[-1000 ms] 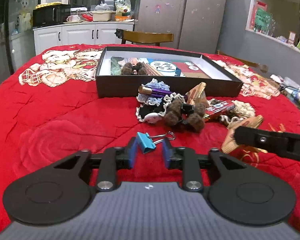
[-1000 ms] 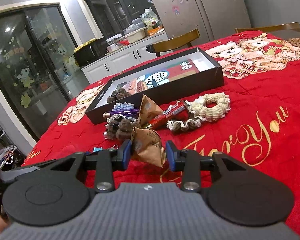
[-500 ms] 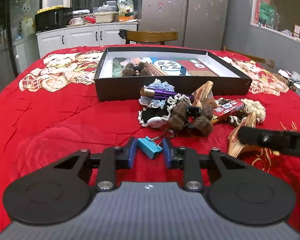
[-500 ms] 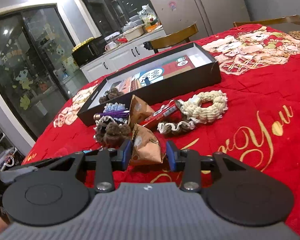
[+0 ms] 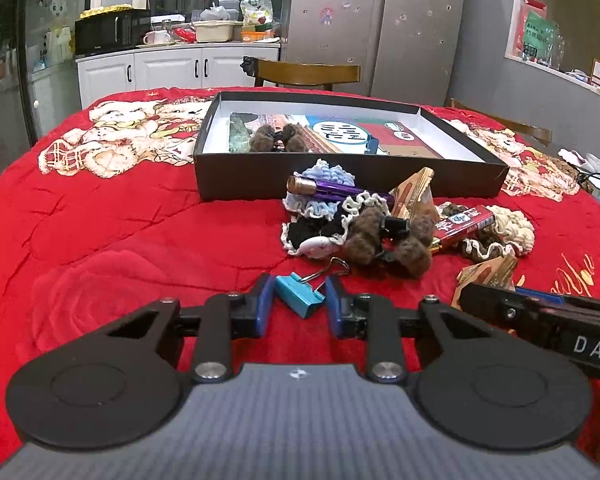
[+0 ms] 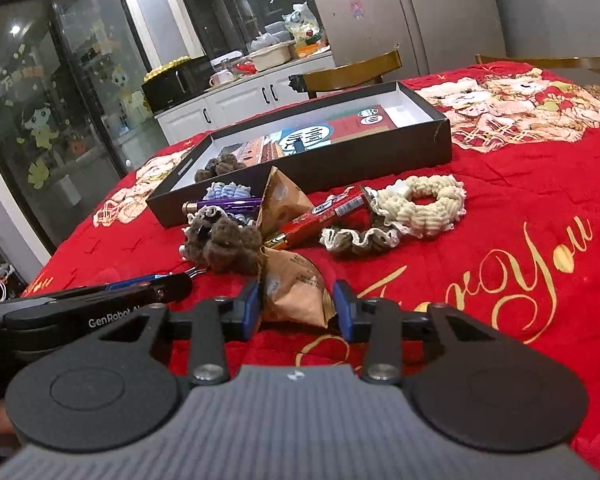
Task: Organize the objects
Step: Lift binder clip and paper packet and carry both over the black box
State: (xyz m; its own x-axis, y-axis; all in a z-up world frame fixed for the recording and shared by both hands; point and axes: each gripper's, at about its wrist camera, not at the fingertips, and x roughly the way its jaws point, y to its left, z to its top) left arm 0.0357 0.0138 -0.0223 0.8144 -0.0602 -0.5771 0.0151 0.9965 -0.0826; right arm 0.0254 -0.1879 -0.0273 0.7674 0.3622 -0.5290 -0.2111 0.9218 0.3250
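Note:
A blue binder clip (image 5: pixel 299 295) lies on the red cloth between the fingers of my left gripper (image 5: pixel 299 307), which is open around it. My right gripper (image 6: pixel 297 309) is open around a brown paper packet (image 6: pixel 293 289) that rests on the cloth. A pile sits beyond both: brown fuzzy hair ties (image 5: pixel 384 236), a purple tube (image 5: pixel 336 189), a red packet (image 5: pixel 463 221), a cream scrunchie (image 6: pixel 422 204) and a second brown packet (image 6: pixel 281 199). The black box (image 5: pixel 340 176) behind holds a brown hair tie (image 5: pixel 274 137) and printed cards.
The red cloth (image 5: pixel 120 232) covers the whole table. A wooden chair (image 5: pixel 306 73) stands behind the box. White cabinets (image 5: pixel 172 68) and a fridge (image 5: pixel 376 24) are at the back. The right gripper's body (image 5: pixel 540 322) crosses the left wrist view at lower right.
Both grippers have lowered toward the cloth. The binder clip has gone from tilted up against the left finger to lying flat between the fingers. The right gripper's fingers have spread wider around the packet.

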